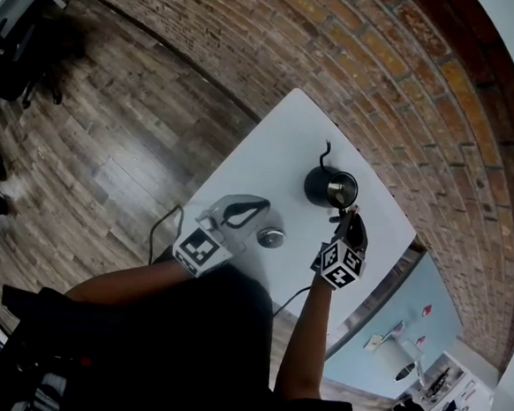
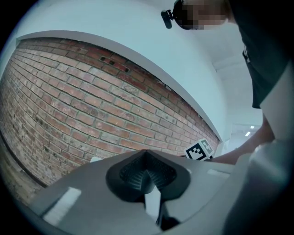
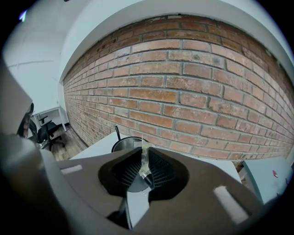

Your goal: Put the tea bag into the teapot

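A black teapot with a thin spout stands open-topped on the white table. Its round metal lid lies on the table to the left of it. My right gripper hovers at the teapot's near rim. In the right gripper view that gripper is shut on a thin pale tea bag, which stands up between the pads, with the teapot's rim just beyond. My left gripper is beside the lid; in its own view that gripper points up at the wall, its pads together and nothing between them.
A brick wall runs behind the table. A dark cable hangs off the table's near left edge. Wooden floor lies to the left, with a dark chair far off. A pale blue panel stands at the right.
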Demonstrator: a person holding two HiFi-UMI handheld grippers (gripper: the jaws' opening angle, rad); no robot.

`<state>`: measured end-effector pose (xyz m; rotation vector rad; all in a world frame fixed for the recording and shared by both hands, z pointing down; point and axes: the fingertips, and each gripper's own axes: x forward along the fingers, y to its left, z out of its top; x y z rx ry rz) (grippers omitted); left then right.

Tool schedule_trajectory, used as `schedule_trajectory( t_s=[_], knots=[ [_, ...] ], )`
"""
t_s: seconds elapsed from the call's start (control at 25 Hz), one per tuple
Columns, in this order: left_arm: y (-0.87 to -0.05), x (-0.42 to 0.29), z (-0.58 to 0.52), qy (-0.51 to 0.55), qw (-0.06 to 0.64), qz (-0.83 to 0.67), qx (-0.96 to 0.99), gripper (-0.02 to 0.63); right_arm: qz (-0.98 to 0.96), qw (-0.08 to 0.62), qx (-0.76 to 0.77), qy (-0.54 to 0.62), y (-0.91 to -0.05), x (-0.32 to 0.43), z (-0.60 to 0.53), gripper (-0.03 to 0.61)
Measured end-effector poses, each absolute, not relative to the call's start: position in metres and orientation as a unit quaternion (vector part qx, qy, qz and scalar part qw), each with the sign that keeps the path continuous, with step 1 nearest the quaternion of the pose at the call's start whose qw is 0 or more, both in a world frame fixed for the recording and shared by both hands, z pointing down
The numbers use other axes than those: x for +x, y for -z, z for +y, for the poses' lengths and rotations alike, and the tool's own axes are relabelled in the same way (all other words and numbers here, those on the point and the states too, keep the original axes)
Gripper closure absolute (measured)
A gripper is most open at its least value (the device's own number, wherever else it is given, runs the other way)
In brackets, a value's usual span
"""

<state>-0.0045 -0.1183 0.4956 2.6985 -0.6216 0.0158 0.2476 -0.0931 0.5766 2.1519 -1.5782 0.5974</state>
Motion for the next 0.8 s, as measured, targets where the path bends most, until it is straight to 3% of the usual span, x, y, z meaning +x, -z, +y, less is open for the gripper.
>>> schedule_trajectory(
  t_s=[0.8],
  knots=[
    [-0.504,-0.019,-0.129,-0.002,0.203,-0.24,0.949,0.614,-0.586,0.205,0.758,-0.201,-0.579,0.238,-0.119,0.523]
  ],
)
